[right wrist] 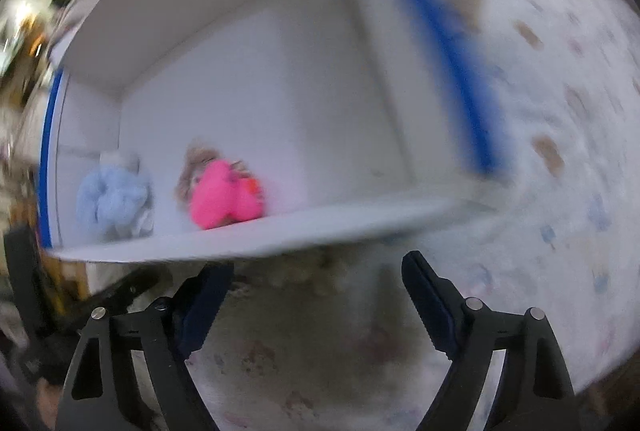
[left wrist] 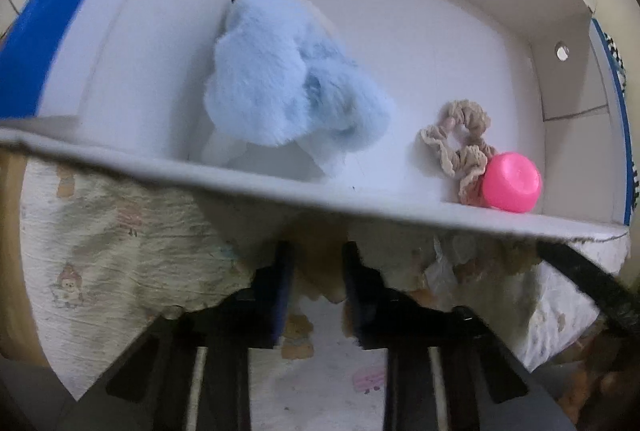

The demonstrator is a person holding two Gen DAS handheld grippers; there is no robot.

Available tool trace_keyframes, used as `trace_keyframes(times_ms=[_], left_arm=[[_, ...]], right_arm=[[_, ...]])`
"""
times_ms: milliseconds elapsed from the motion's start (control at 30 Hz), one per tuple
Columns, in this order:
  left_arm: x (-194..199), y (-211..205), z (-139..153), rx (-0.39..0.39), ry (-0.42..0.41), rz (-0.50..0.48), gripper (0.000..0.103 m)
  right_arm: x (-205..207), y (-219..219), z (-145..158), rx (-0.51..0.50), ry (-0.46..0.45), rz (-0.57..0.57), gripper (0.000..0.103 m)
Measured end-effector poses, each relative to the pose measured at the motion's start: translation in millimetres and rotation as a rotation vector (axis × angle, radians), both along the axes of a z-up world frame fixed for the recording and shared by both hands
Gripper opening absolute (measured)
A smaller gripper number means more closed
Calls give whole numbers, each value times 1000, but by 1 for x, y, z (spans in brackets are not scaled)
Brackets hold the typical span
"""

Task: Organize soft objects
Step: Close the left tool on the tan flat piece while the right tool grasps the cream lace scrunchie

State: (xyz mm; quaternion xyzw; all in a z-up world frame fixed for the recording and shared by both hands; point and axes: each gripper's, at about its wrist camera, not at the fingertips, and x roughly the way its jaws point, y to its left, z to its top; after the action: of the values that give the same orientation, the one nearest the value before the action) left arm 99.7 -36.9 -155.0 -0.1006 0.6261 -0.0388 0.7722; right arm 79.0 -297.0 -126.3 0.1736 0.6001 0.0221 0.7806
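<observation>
left hand-held gripper (left wrist: 316, 263): steeply down, nipping brown plush (left wrist: 320, 283) | right hand-held gripper (right wrist: 316, 271): steeply down, wide, empty

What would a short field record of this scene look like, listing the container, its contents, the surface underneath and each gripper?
Container: white box with blue outer edge
Contents: fluffy blue toy, beige scrunchie, pink cup touching the scrunchie
Surface: printed cloth outside the box
Left gripper: jaws closed on a fold of the cloth
Right gripper: jaws wide, nothing between them
</observation>
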Motion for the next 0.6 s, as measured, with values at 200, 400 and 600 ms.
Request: trace_keyframes(times_ms=[200,400,600], left_arm=[[-1,12,5,-28,1,13,7],[-7,34,15,-25,-27,39,6],[-18,42,28,16,-65,41,6]], right_arm=[[13,29,-17,-75,45,87,38],[3,34,-11,-117,15,128,11],[-13,36,2,-97,-16,143,11]])
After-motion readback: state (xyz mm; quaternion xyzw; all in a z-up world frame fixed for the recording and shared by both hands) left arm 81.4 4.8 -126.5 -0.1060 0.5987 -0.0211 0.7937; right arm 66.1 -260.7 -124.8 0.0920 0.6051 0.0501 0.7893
